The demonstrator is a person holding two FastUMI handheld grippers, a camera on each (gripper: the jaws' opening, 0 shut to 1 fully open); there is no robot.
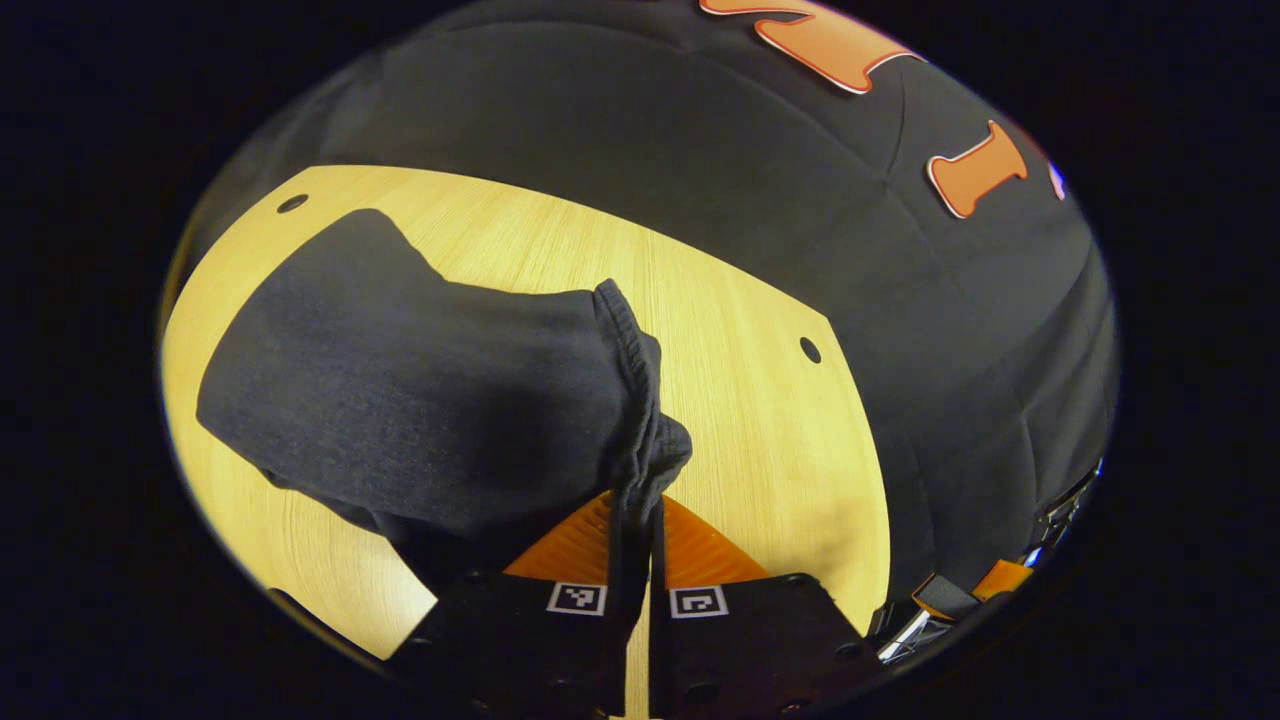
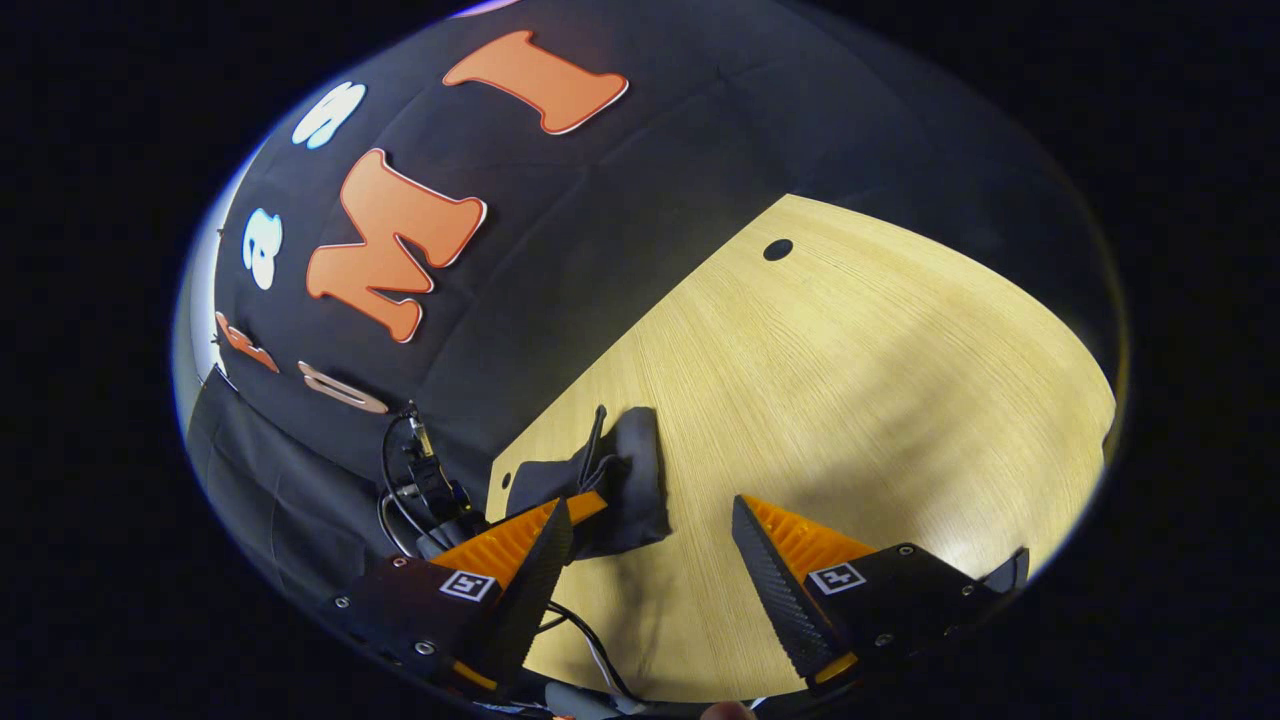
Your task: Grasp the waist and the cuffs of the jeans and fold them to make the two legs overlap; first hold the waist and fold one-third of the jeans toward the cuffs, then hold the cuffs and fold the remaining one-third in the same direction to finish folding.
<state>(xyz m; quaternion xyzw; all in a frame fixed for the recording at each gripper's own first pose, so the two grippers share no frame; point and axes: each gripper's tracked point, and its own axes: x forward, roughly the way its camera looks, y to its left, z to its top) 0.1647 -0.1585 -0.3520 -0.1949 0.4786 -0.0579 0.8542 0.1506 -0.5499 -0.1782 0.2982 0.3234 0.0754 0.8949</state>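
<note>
Pinching the elastic hem of the jeans [image 1: 420,400], my left gripper [image 1: 640,505] has both fingers clamped together on a bunched fold of dark cloth, and the garment hangs up and away to the left of that pinch, lifted off the table [image 1: 760,400]. In the left gripper view the dark fabric spreads wide over the left half of the wooden top, its far corner reaching near a small round hole [image 1: 292,203] by the table's far left edge. To the right of the fabric lies a broad strip of bare wood running to the right edge, where a second hole [image 1: 810,350] sits close to the corner.

My right gripper [image 2: 650,525] is spread wide, holding nothing, with bare wood showing between its fingers. In the right gripper view a dark bundle of the jeans [image 2: 625,480] sits just beyond my left-hand finger, near the table's left edge and a small hole there. Beyond that, the top stretches open to the far corner with another hole [image 2: 777,249] and out to the right edge. Off the left edge hang some cables and a bit of hardware [image 2: 425,490].

Each finger block carries a small square black-and-white marker; I can read no brand or words on the garment.
</note>
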